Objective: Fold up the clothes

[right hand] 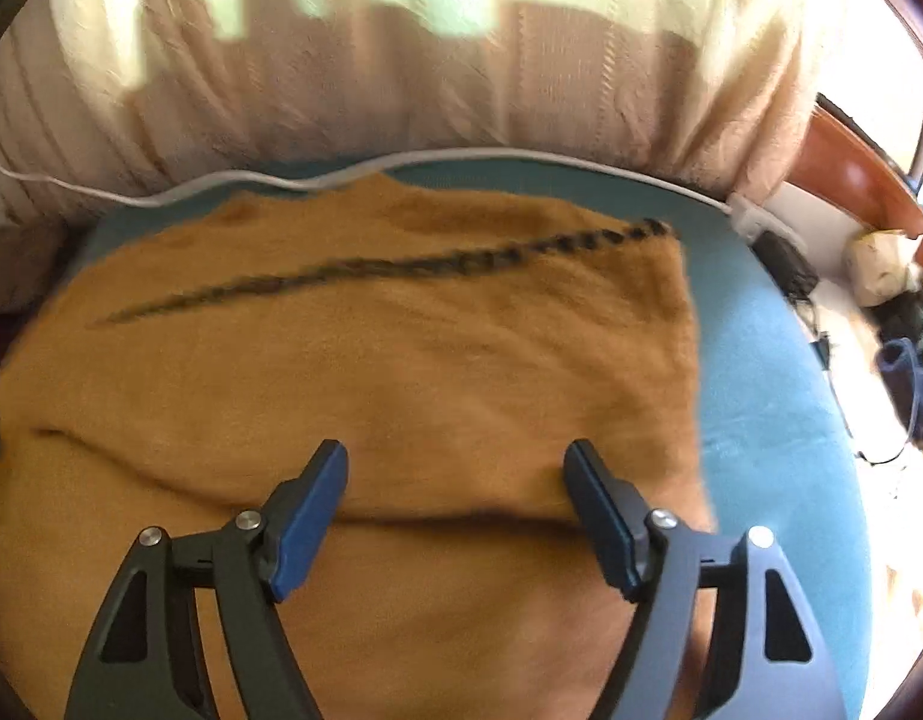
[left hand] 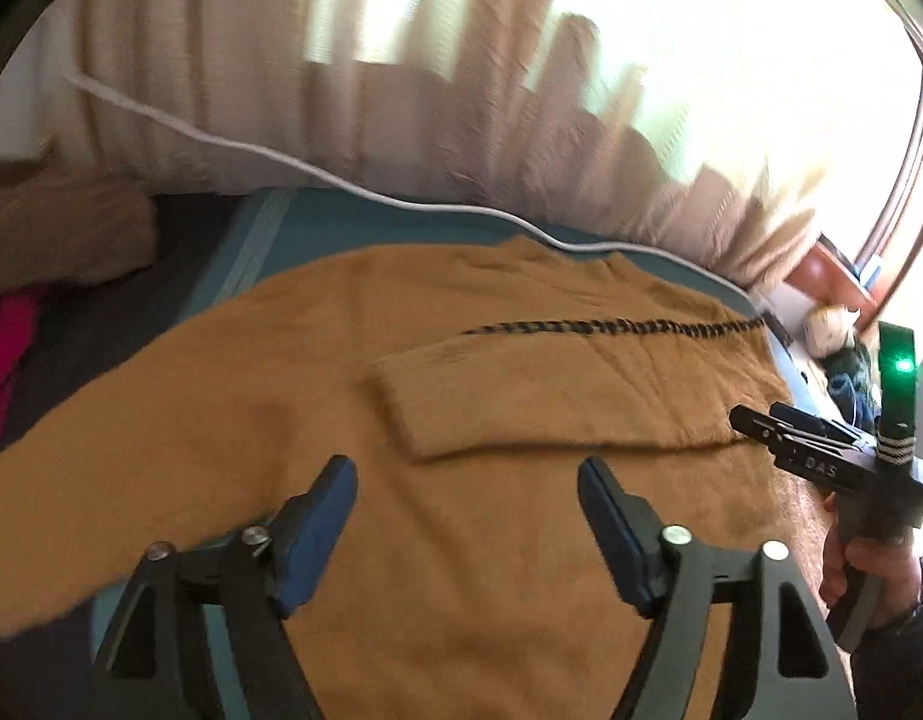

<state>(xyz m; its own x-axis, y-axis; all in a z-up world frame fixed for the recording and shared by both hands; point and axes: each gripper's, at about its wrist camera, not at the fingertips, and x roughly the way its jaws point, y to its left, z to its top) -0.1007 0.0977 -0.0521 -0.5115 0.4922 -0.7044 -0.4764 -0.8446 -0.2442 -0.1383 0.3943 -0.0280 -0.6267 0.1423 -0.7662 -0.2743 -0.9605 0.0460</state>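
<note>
A fuzzy mustard sweater (left hand: 221,420) (right hand: 401,360) lies flat on a teal surface (right hand: 773,390), with a black striped band (left hand: 611,327) (right hand: 401,270) running across it. One sleeve (left hand: 551,402) is folded over the body. My left gripper (left hand: 464,474) hovers open above the sweater's middle, with nothing between its blue pads. My right gripper (right hand: 455,456) is also open, over the sweater near its right edge, and its jaws are empty. In the left wrist view the right gripper (left hand: 755,420) shows at the right edge, held by a hand (left hand: 851,570).
A white cable (left hand: 281,156) (right hand: 461,156) runs along the far edge in front of a cream curtain (left hand: 461,90). A pink garment (left hand: 5,360) and a brown cloth (left hand: 53,228) lie to the left. Dark clutter (right hand: 905,360) sits past the right edge.
</note>
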